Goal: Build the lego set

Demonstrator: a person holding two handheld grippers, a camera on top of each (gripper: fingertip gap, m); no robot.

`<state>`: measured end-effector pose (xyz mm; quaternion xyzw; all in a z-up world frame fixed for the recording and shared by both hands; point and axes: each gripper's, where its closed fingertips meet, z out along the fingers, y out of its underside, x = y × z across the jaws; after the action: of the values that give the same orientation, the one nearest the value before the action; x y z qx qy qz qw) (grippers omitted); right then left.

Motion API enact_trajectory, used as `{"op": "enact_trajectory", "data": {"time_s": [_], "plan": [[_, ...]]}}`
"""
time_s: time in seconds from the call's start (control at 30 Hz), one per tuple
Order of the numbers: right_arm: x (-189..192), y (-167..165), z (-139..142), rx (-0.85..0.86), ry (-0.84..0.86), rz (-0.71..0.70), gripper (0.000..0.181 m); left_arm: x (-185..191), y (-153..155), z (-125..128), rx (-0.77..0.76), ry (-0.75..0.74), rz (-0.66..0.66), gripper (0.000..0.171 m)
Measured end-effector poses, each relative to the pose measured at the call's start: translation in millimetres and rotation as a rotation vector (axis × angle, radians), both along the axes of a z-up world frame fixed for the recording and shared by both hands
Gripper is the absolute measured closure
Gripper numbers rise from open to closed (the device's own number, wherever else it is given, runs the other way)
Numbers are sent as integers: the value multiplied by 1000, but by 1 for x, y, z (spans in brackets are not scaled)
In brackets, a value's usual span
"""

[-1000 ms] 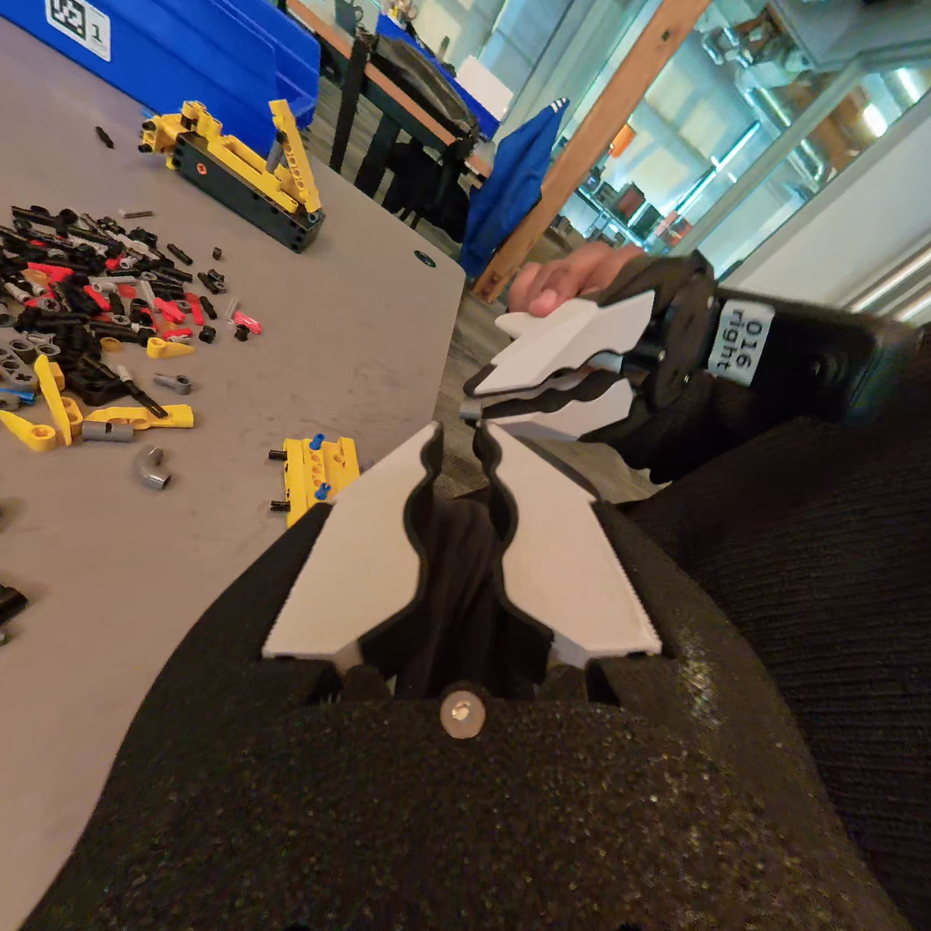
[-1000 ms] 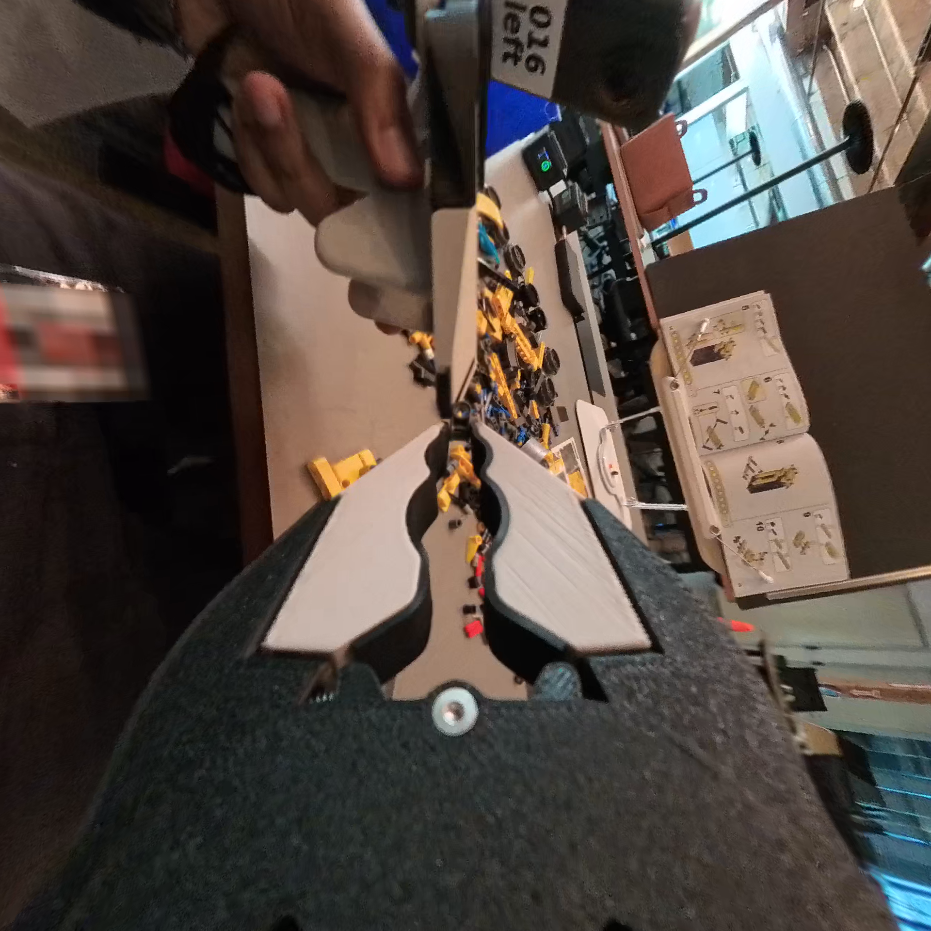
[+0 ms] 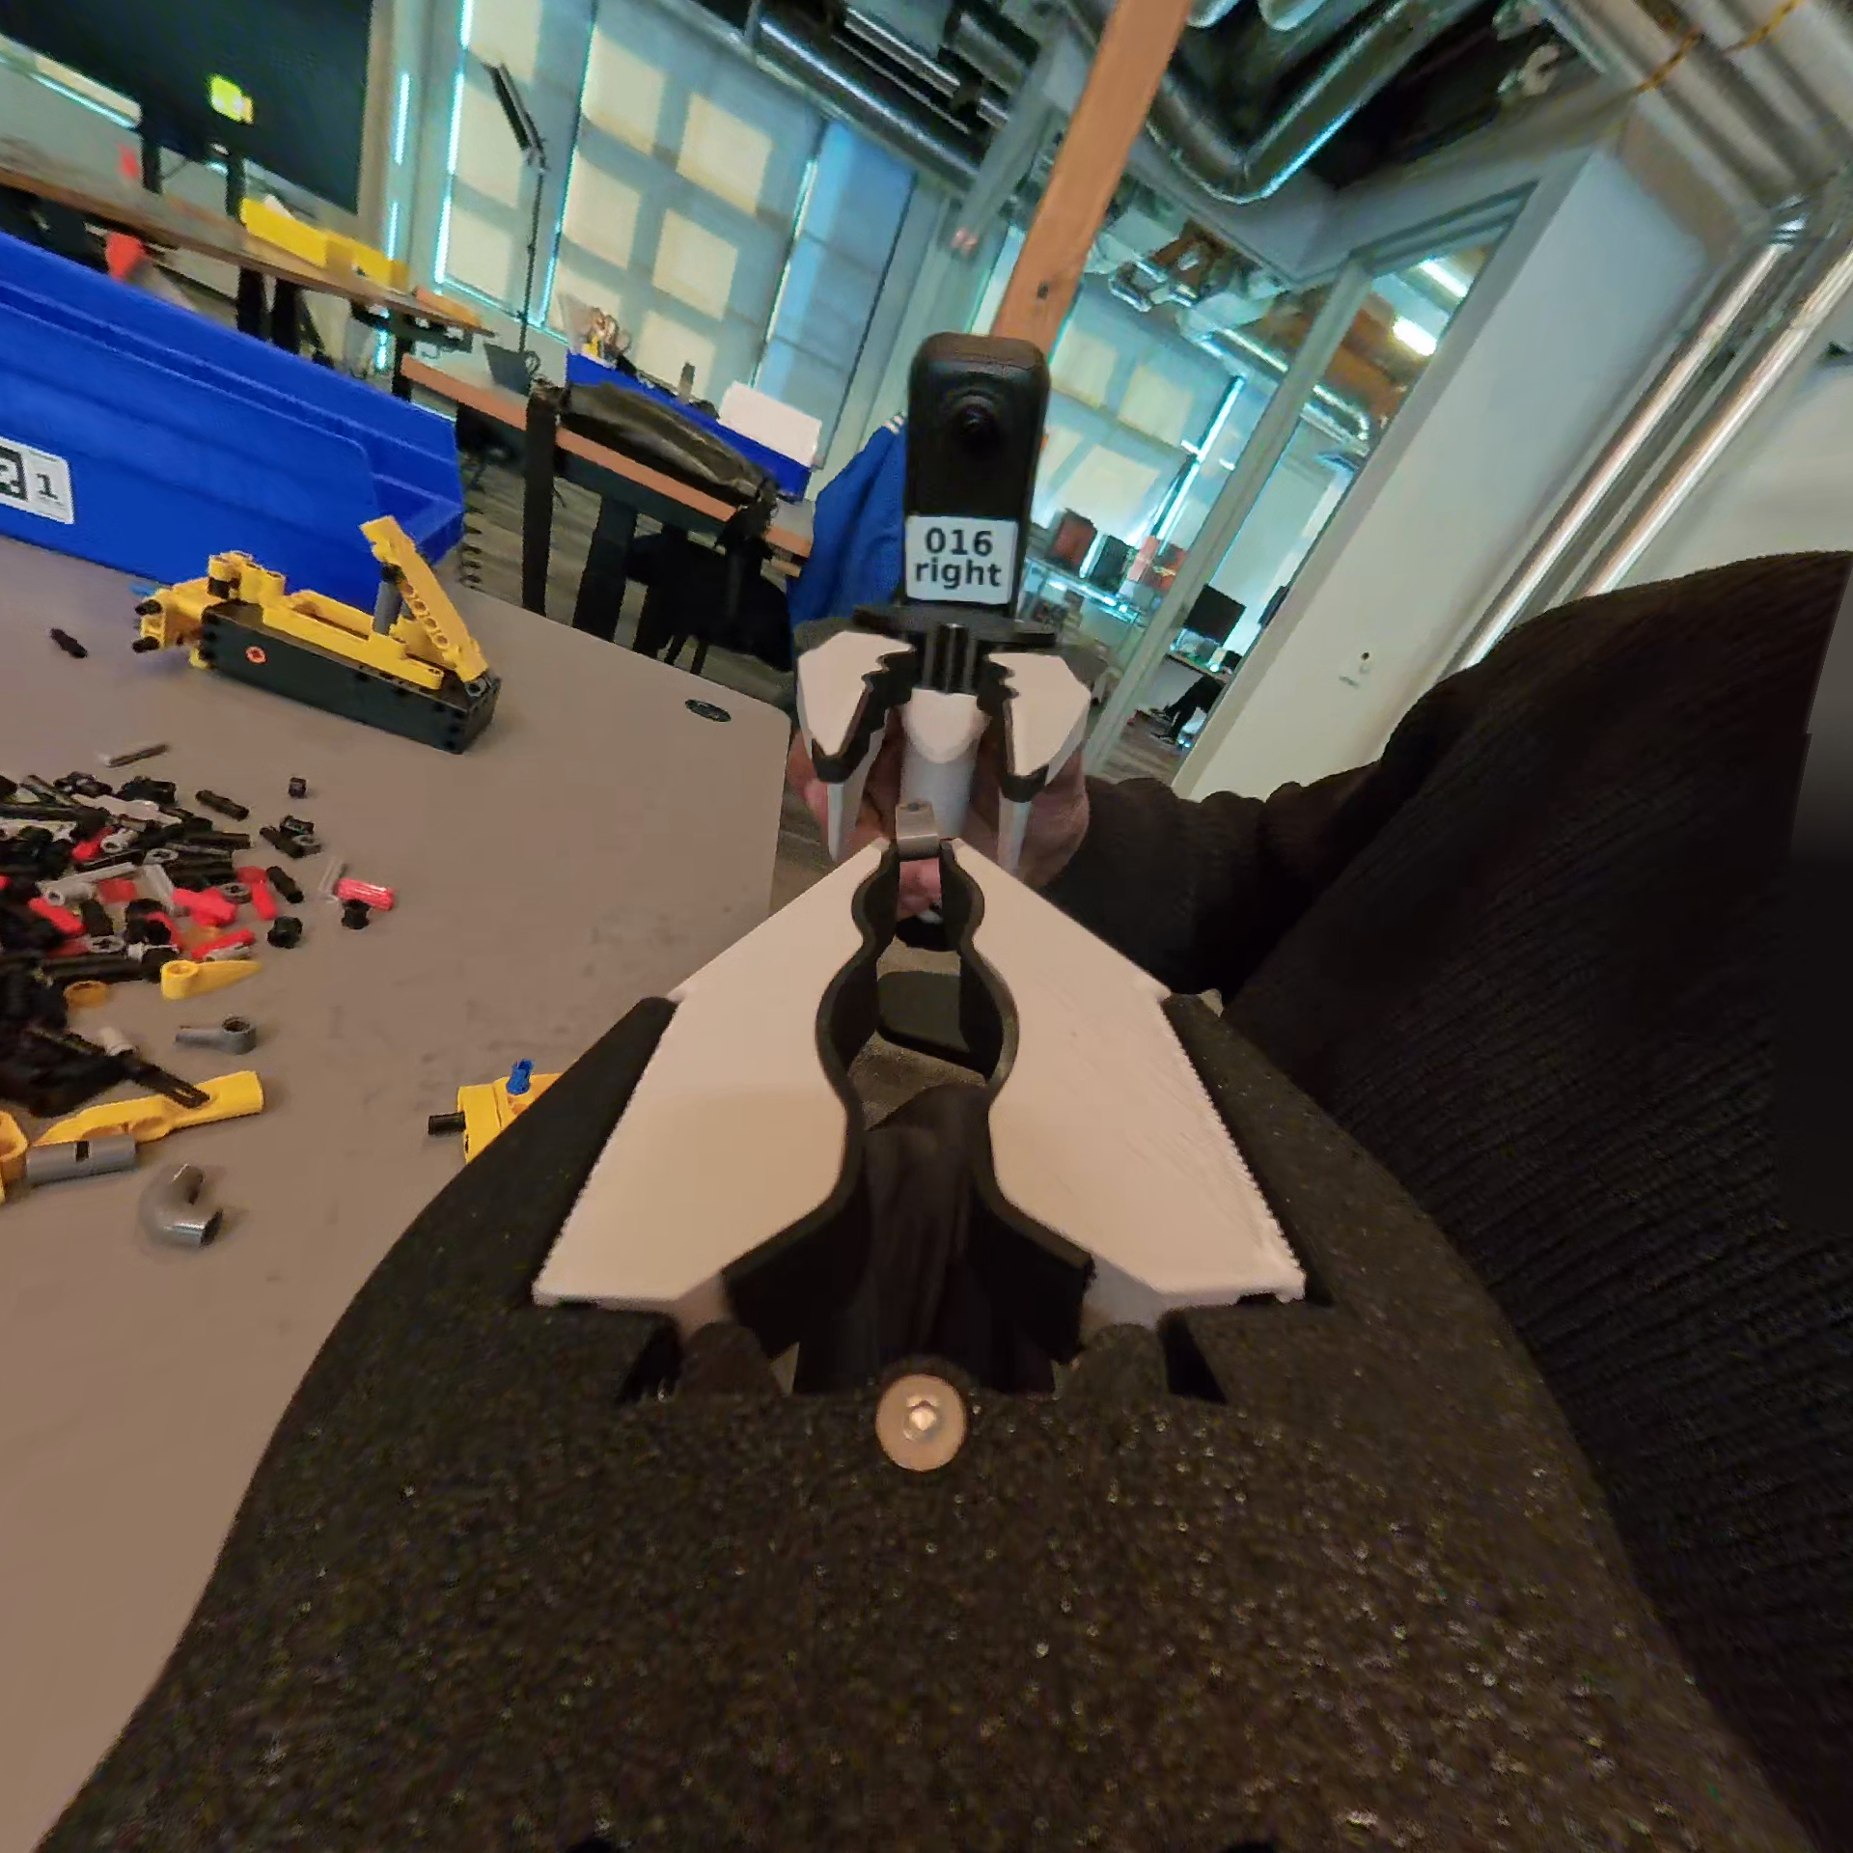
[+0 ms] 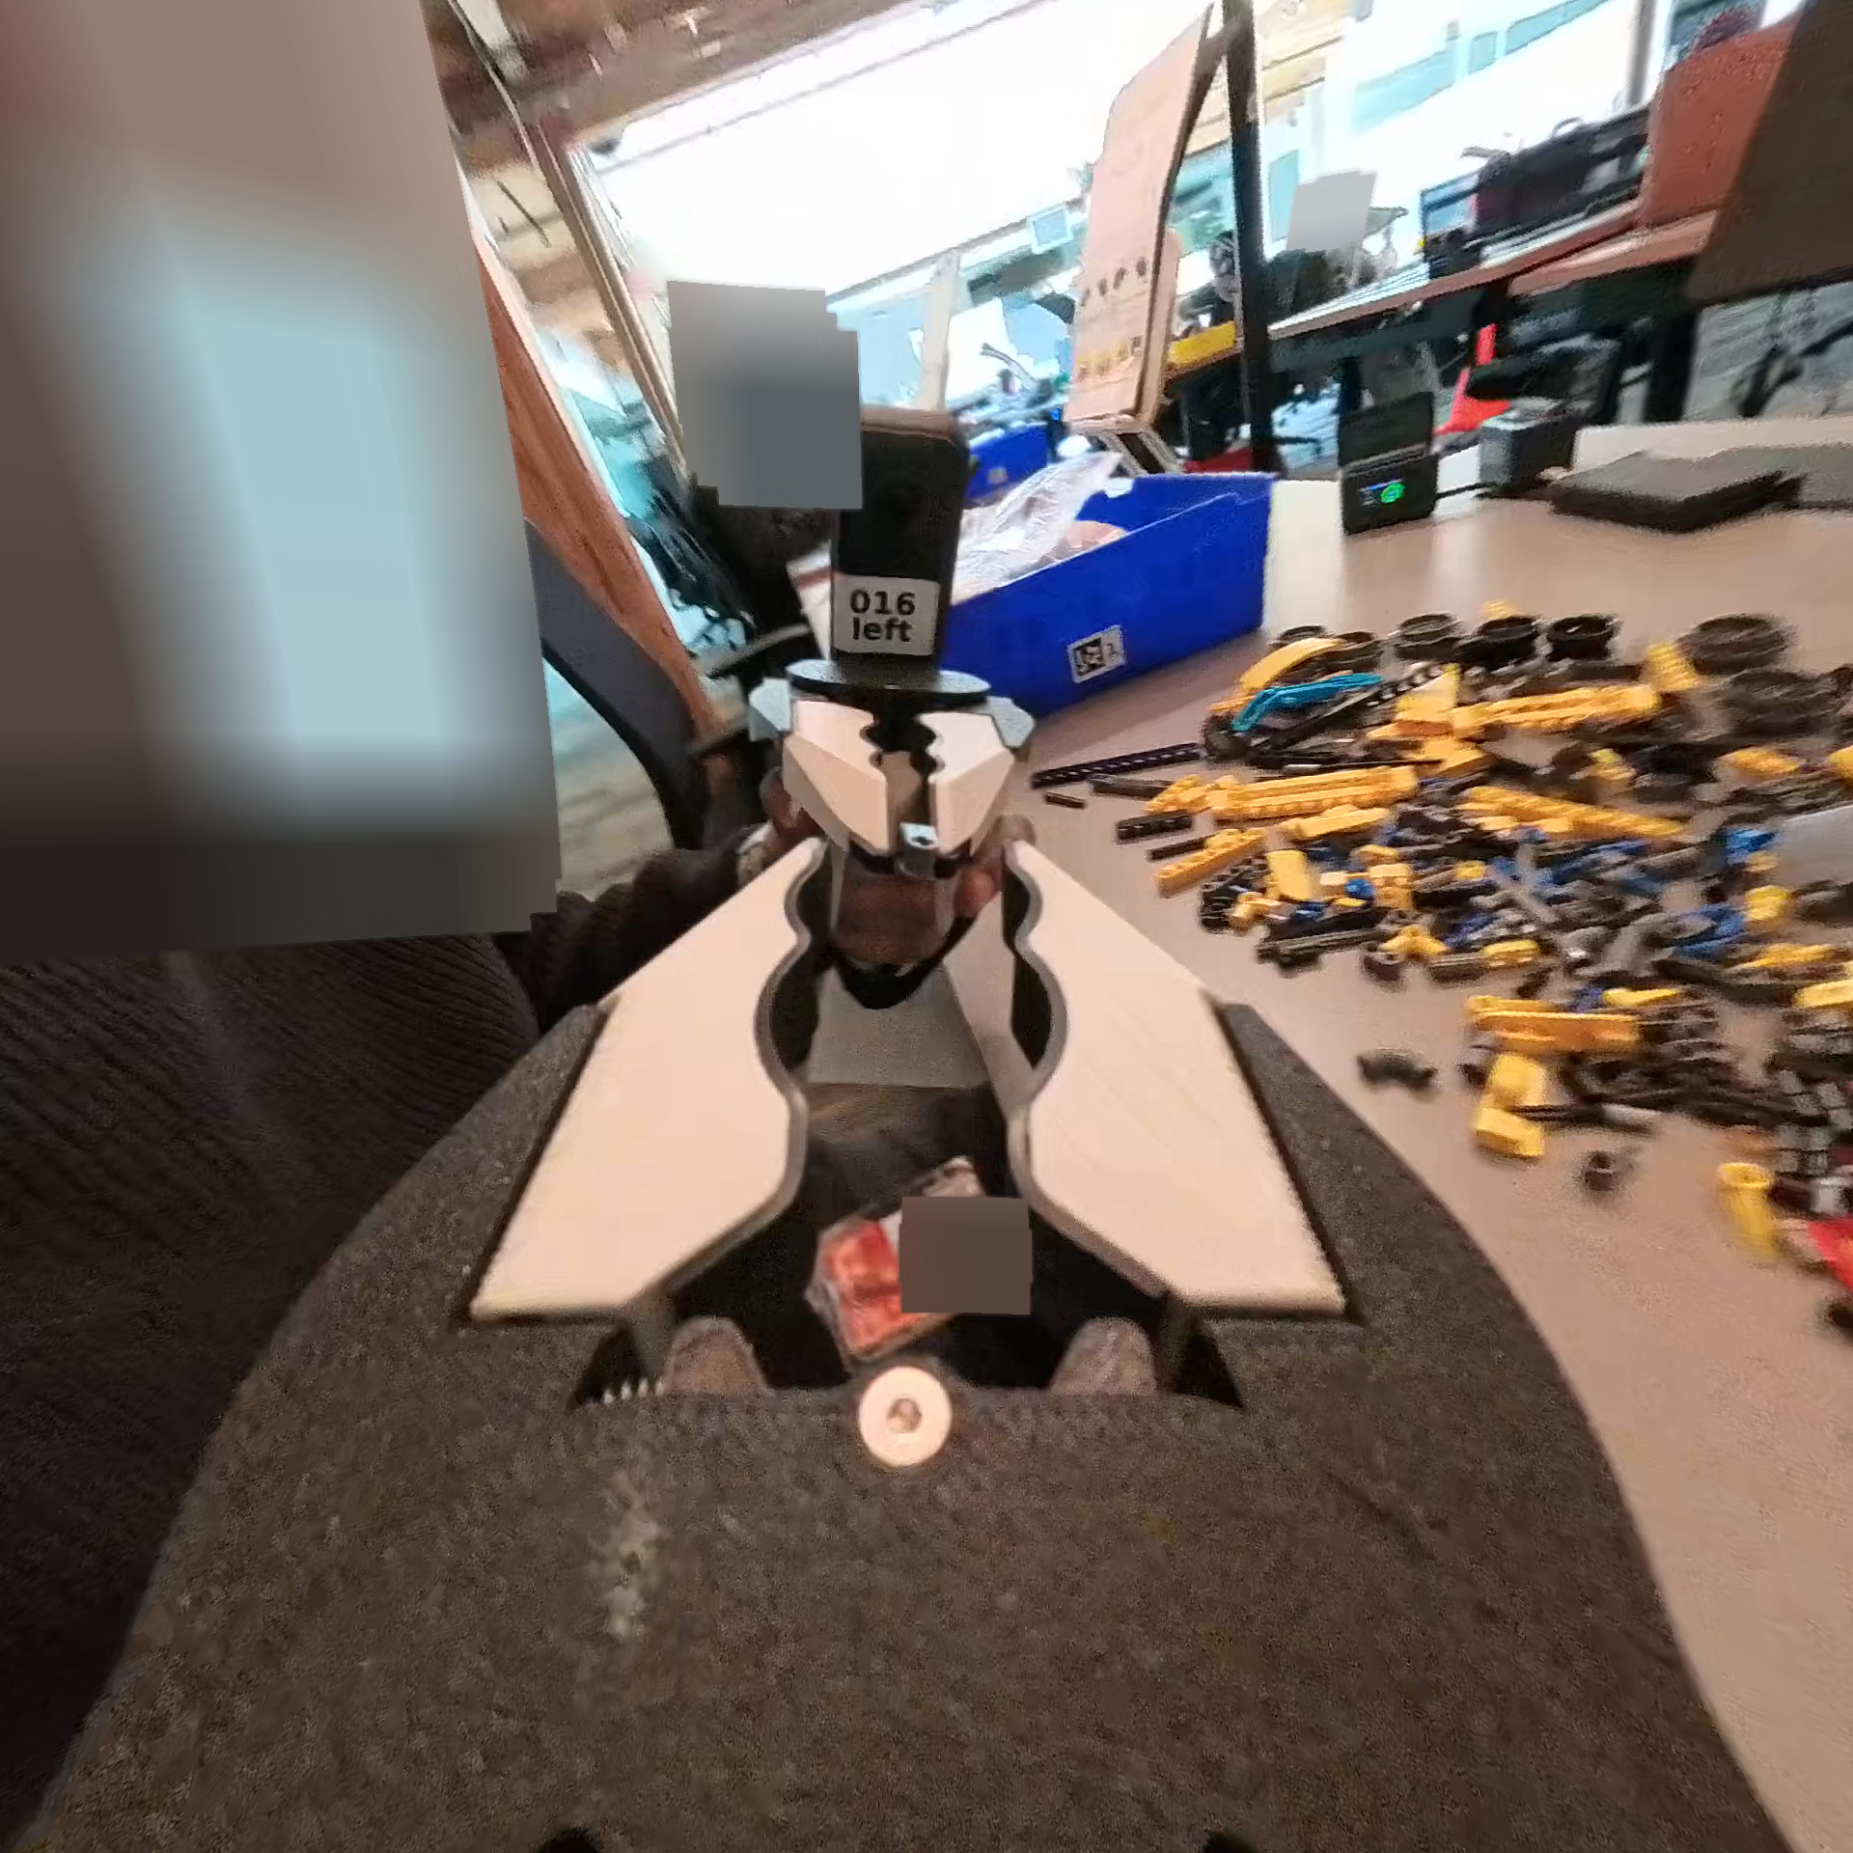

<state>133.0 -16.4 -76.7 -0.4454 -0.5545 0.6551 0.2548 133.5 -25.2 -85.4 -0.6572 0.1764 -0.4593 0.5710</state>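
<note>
Fingers of our left gripper (image 3: 917,852) pinch a small grey connector piece (image 3: 916,828) at its tips, held off the table (image 3: 562,902); our right gripper (image 4: 917,862) faces it, spread. We judge the piece light, stiff and slippery, best gripped across its flat sides.

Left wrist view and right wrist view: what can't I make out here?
- Small grey piece in the left gripper: too small to tell its exact shape in either view.
- Yellow part on the table: half hidden by that gripper's body, left wrist view.
- Brick pile: motion-blurred, cut by the right edge, right wrist view.
- Right gripper: jaws apart, holding nothing.
</note>
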Motion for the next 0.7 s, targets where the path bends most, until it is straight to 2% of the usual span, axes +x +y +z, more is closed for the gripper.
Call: {"op": "enact_trajectory", "data": {"time_s": [0.13, 0.2, 0.37, 0.7], "plan": [[-3, -5, -8, -52, -34, 32, 151, 5, 0, -2, -7, 3, -11, 165], [-4, -10, -11, -25, -48, 47, 163, 7, 0, -2, -8, 3, -14, 164], [-3, -13, -10, -32, -49, 69, 165, 7, -2, -1, -3, 7, -20, 165], [1, -15, -7, -202, -95, 155, 170, 12, -7, 2, 10, 13, -50, 165]]}}
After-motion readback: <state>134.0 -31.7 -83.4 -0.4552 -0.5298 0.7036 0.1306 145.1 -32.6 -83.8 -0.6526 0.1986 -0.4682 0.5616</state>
